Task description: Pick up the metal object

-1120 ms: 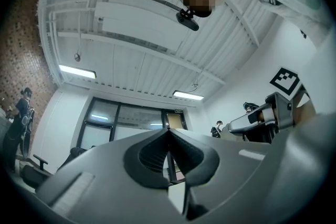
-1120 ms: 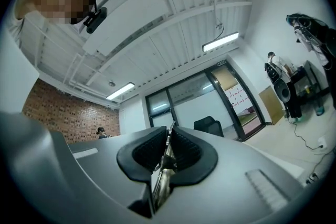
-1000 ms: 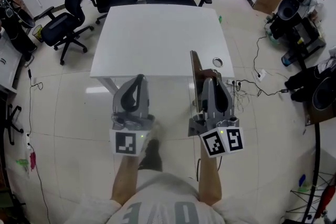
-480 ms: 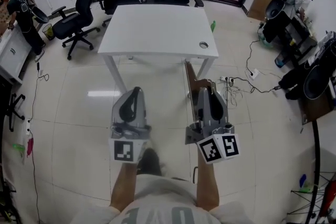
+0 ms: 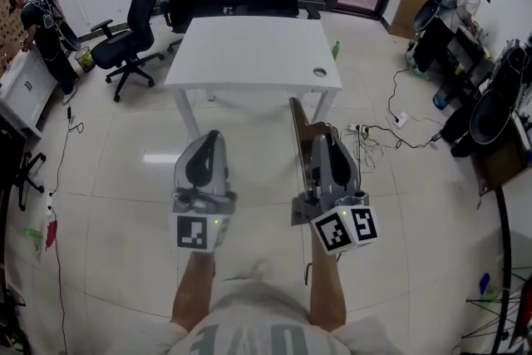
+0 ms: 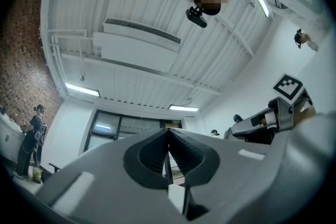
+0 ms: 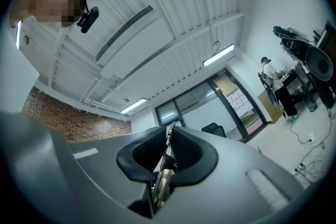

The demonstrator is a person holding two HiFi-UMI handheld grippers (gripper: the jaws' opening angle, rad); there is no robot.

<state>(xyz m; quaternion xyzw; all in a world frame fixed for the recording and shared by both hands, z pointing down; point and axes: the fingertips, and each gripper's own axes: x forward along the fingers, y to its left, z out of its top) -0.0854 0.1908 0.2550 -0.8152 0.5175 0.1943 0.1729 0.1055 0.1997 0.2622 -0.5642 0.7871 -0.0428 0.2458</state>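
Pickup judged done: right gripper [image 7: 169, 150] jaws clamped on metal object [image 5: 298, 127] flat faces, likely against slip, clear of table [image 5: 249, 54] near edge. Left gripper [image 6: 168, 150] jaws together, empty.

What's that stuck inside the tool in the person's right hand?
A thin, flat metal object, clamped edge-on in the right tool; one end juts out ahead of it. How far it runs back is covered by the tool's body.
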